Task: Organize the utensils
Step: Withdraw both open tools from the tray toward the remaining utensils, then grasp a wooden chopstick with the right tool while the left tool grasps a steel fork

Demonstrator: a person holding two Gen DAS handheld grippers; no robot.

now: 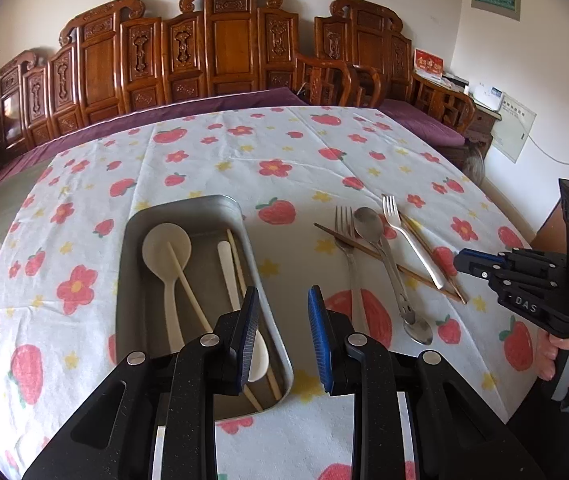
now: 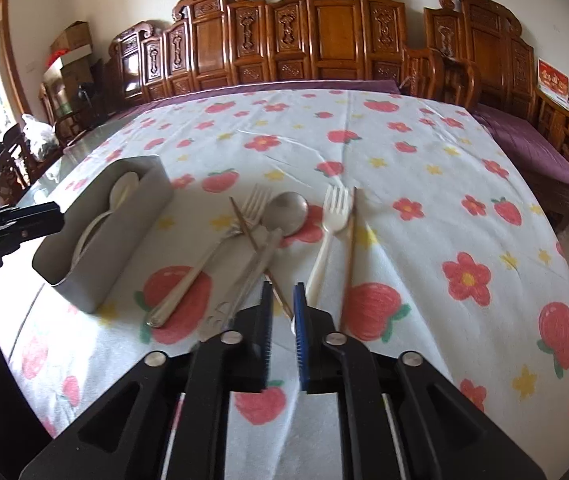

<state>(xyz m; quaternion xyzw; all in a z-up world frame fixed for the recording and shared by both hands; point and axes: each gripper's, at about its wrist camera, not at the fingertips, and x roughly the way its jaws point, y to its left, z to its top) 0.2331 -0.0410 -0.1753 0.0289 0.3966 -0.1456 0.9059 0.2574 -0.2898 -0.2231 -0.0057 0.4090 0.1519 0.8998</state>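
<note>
A grey utensil tray (image 1: 132,248) (image 2: 124,232) lies on the flowered tablecloth. It holds a white spoon (image 1: 166,246), a second white spoon and pale chopsticks. To its right lie a metal fork (image 1: 350,264) (image 2: 204,260), a metal spoon (image 1: 368,222) (image 2: 284,212), a white fork (image 1: 408,236) (image 2: 330,216) and brown chopsticks (image 1: 416,276) (image 2: 350,248). My left gripper (image 1: 283,300) is open and empty above the tray's near right corner. My right gripper (image 2: 283,294) (image 1: 458,262) is open with a narrow gap, empty, just short of the white fork's handle and a chopstick.
The table (image 1: 284,148) carries a white cloth with strawberries and flowers. A carved wooden bench (image 1: 212,52) with purple cushions stands behind it. A side table with papers (image 1: 484,96) is at the back right. Boxes and chairs (image 2: 68,64) stand at the far left.
</note>
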